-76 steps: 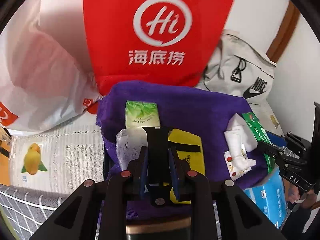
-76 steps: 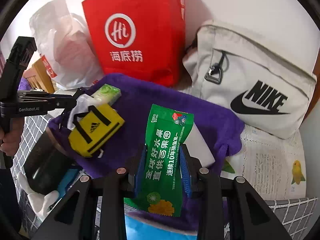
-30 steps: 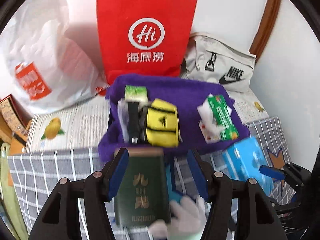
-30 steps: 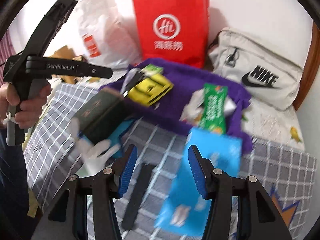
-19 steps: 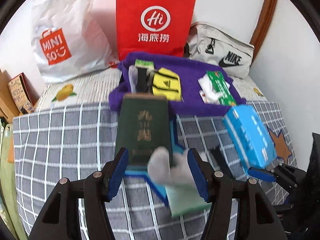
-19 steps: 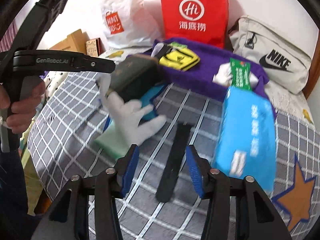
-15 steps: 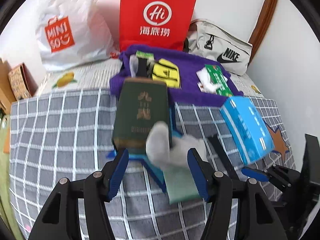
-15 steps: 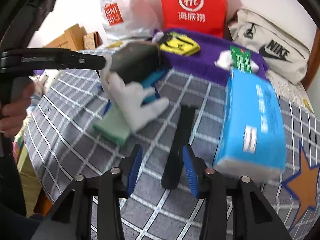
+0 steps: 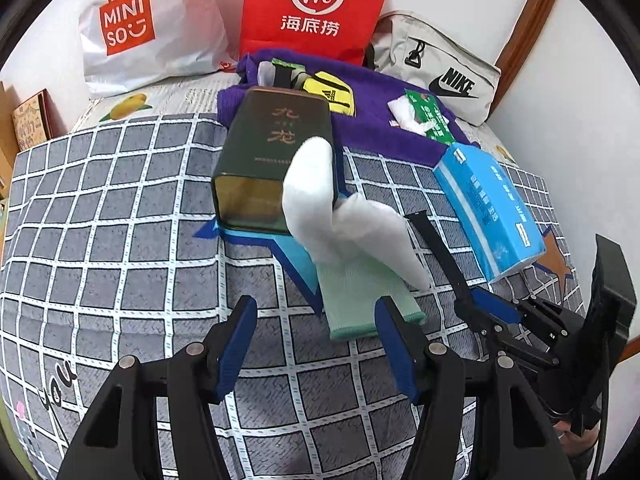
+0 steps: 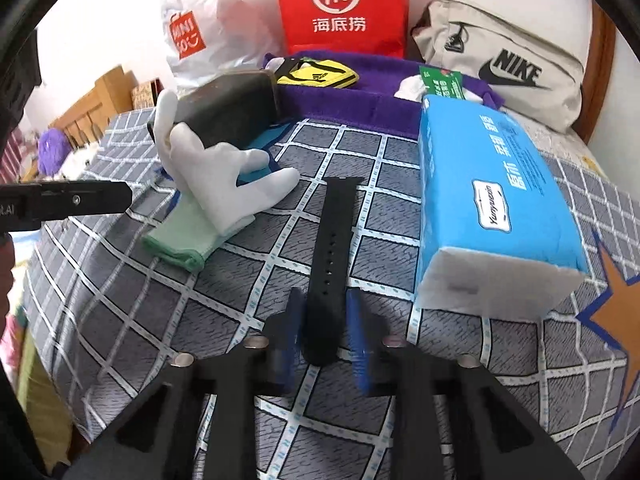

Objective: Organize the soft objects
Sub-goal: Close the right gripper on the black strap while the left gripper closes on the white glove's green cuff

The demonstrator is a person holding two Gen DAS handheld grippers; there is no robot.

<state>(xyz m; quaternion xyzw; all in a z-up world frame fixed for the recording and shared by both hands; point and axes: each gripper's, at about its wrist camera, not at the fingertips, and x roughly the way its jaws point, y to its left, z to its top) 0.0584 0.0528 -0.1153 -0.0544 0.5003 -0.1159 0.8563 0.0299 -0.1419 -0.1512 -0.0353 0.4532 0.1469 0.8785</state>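
A white glove with a green cuff (image 9: 352,248) (image 10: 216,196) lies on the checked bed cover, leaning on a dark green tin (image 9: 272,152) (image 10: 228,112). My left gripper (image 9: 316,340) is open and empty, its fingers just short of the cuff. A black watch strap (image 10: 332,252) (image 9: 440,256) lies flat. My right gripper (image 10: 324,340) is open, its fingers on either side of the strap's near end. A purple towel (image 9: 380,128) (image 10: 360,100) at the back holds a yellow pouch (image 9: 330,94) (image 10: 316,74) and a green packet (image 9: 432,116) (image 10: 444,82).
A blue tissue pack (image 9: 488,208) (image 10: 488,200) lies right of the strap. A red paper bag (image 9: 316,8) (image 10: 344,8), a white Miniso bag (image 9: 136,28) and a beige Nike bag (image 9: 436,64) (image 10: 508,64) stand against the back wall. Wooden boxes (image 10: 100,108) sit at the left.
Both grippers let go of their items on the purple towel, opened and pulled back over the bed. The right gripper has now dropped down around the black strap's near end, its fingers narrowing.
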